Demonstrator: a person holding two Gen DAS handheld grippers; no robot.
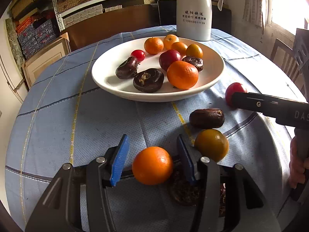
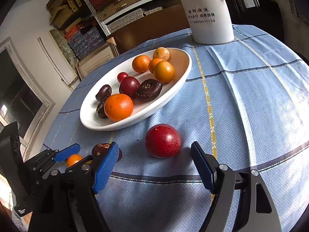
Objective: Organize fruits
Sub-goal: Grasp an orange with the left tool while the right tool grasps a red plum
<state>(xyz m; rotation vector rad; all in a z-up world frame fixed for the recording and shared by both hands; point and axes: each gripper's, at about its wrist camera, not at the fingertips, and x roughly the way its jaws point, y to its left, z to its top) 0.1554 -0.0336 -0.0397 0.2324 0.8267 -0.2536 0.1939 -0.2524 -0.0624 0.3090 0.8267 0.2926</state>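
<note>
Blue checked cloth (image 1: 96, 119) covers the counter, with shelves of boxes behind it. From my left claw (image 1: 152, 136), the white plate (image 1: 108, 81) of mandarins, plums, dates and dark water chestnuts lies at 12 o'clock. The white jug (image 1: 194, 11) stands beyond the plate.

My left claw is drawn narrow around a loose mandarin (image 1: 152, 165) that sits between its blue pads (image 1: 119, 160). A sliver of gap seems to show on each side, so I cannot tell whether they press on it. A yellow-green fruit (image 1: 211, 145) lies just beside the claw at 2 o'clock, and a brown date (image 1: 206, 118) sits farther out at 1 o'clock.

My right claw (image 2: 154, 145) stands wide, with a red plum (image 2: 163, 140) on the cloth between its tips and clear of both. From this claw, the plate is at 11 o'clock.
</note>
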